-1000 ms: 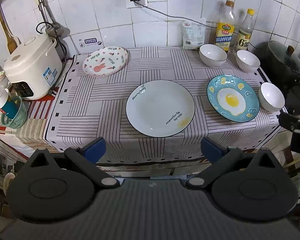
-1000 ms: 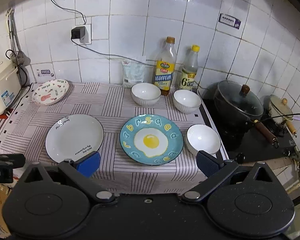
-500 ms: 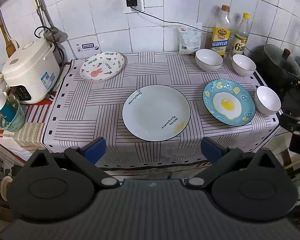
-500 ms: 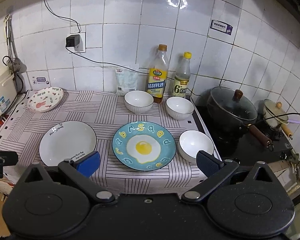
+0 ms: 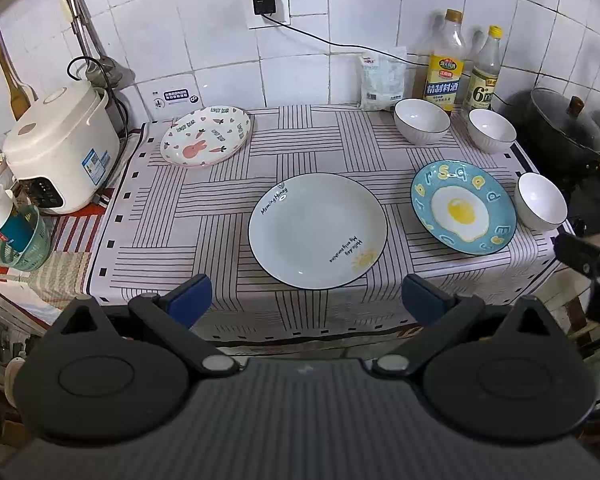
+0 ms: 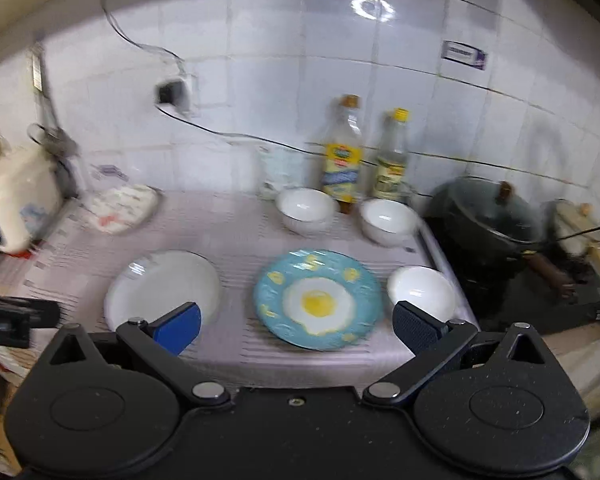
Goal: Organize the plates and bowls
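A striped tablecloth (image 5: 204, 216) covers the counter and carries all the crockery, with a white rice cooker (image 5: 60, 148) standing off its left edge and a dark lidded pot (image 5: 560, 132) off its right. Largest of the dishes, the white plate (image 5: 318, 230) lies flat near the front edge at the centre; its printed lettering runs diagonally from upper left to lower right. Just right of it, apart, lies the blue egg plate (image 5: 463, 208), flat, its letters ringing the rim. The oval rabbit plate (image 5: 206, 135) sits at the back left, its long axis running left to right and slightly tipped up toward the right. Three white bowls stand upright, mouths up: one back bowl (image 5: 422, 121) in front of the oil bottle (image 5: 444, 66), a second bowl (image 5: 492, 130) in front of the vinegar bottle (image 5: 483, 76), and a front bowl (image 5: 542, 201) just beside the egg plate's right rim. The left gripper (image 5: 306, 294) hangs in front of the table's edge with its blue-tipped fingers spread wide, holding nothing. The right gripper (image 6: 296, 326), in a motion-blurred view, is likewise spread wide and empty, framing the egg plate.
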A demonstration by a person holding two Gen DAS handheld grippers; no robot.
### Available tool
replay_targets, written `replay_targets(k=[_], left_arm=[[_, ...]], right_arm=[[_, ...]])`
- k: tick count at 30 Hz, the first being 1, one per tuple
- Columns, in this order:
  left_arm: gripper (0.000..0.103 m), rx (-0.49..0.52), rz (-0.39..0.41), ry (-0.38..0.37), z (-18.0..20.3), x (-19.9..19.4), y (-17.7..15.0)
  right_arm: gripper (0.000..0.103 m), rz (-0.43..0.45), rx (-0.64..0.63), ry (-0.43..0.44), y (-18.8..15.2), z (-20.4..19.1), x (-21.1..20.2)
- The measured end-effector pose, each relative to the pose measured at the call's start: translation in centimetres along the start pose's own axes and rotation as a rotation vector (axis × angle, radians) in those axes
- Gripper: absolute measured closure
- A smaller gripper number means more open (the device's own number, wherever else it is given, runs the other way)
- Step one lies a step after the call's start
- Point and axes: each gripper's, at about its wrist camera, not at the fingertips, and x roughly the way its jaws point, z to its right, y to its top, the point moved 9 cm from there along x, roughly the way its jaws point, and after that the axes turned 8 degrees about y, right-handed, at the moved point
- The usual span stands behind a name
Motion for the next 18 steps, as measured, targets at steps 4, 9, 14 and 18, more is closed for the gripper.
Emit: replay_targets(k=[4,9,14,18], left_arm=[[0.000,-0.018,0.021,-0.024,-1.1,0.6,0.8],[0.000,-0.057,0.019,-0.091,-2.5,2.1,2.5],[0.003,-0.038,-0.011,-0.108,-3.1,6.4,3.4],[0.006,-0.012,-0.090,-0.099,-3.4,12.2,3.1]], right_arm=[[0.003,0.080,0.047,0.148,0.5,-0.9,0.6],[0.004,0.079,0.035,0.217,1.6,-2.5,2.5],[0.006,0.042,0.052,0.298,0.8,-3.2,7.3],[0.014,-0.031,0.085,0.336,-1.5,-3.6,13.0]])
